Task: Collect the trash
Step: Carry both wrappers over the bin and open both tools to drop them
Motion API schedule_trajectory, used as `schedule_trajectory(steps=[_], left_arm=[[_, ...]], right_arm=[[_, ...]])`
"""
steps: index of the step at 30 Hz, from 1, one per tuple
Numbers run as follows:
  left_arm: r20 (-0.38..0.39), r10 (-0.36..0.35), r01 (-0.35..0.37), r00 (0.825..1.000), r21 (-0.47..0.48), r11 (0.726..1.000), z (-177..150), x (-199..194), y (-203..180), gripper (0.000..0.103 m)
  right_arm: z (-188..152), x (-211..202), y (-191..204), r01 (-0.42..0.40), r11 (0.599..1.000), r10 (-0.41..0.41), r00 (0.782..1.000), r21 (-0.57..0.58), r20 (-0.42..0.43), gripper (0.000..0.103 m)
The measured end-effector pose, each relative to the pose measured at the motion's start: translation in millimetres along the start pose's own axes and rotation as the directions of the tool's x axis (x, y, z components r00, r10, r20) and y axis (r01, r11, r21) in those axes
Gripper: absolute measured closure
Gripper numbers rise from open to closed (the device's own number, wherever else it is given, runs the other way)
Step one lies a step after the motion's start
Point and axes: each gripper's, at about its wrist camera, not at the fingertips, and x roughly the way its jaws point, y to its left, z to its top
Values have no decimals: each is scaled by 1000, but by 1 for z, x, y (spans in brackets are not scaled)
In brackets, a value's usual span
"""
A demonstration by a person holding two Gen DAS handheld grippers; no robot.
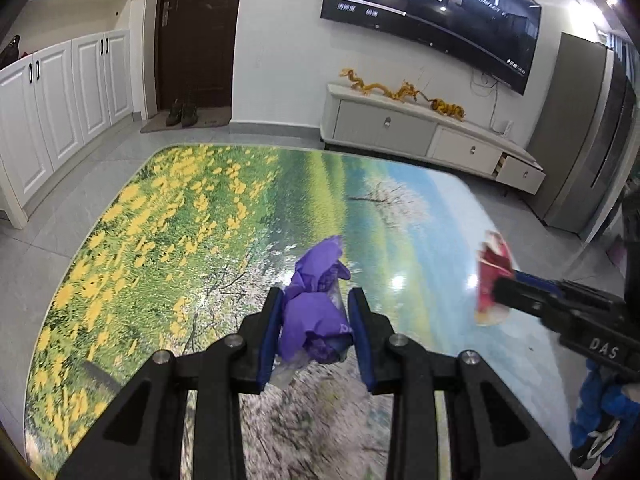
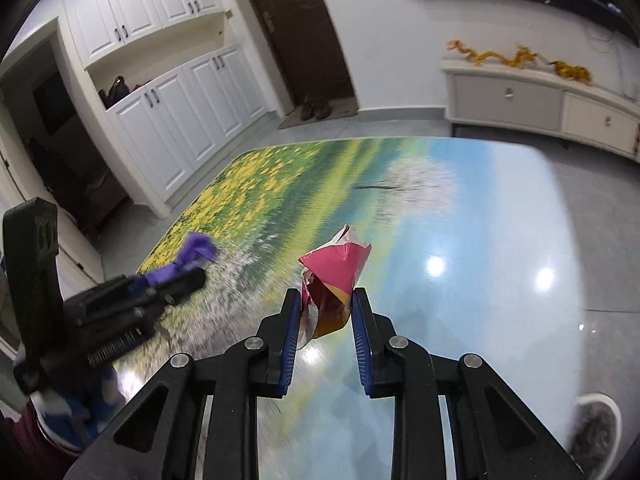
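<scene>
A: Left tongs nearest the lens, pinching a purple crumpled wrapper. It stands up out of the jaws, long axis running forward, clear of the tabletop.

B: Right tongs?

A: Pads nipping a red snack packet, upright between them, also off the surface.

B: Bin?

A: None in either view. Neither hand is nearer; the drop-off direction can't be judged from here.

Both grippers are black plastic: the left gripper and right gripper have ribbed blue pads, silver pivot screws, and white "DAS" lettering.
</scene>
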Motion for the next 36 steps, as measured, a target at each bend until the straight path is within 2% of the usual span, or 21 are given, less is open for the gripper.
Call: schedule_trajectory(steps=[9,18,27,36], left_arm=[[22,-54,52,998,72,996,-5,-33,-51,72],[52,-140,130,989,160,978,-1,-59,-127,72],[3,-203,194,979,274,942,-11,-54,-205,72],[-57,-272,273,961,379,884,-20,-35,-279,72]], right_arm=[[-41,-102,-49,143,988,-148,985,57,91,78],[-94,-188,-106,245,954,-273,948,173,165,78],[-135,-219,-152,284,918,-337,926,277,168,78],[-152,-225,-183,306,887,-374,916,345,147,78]])
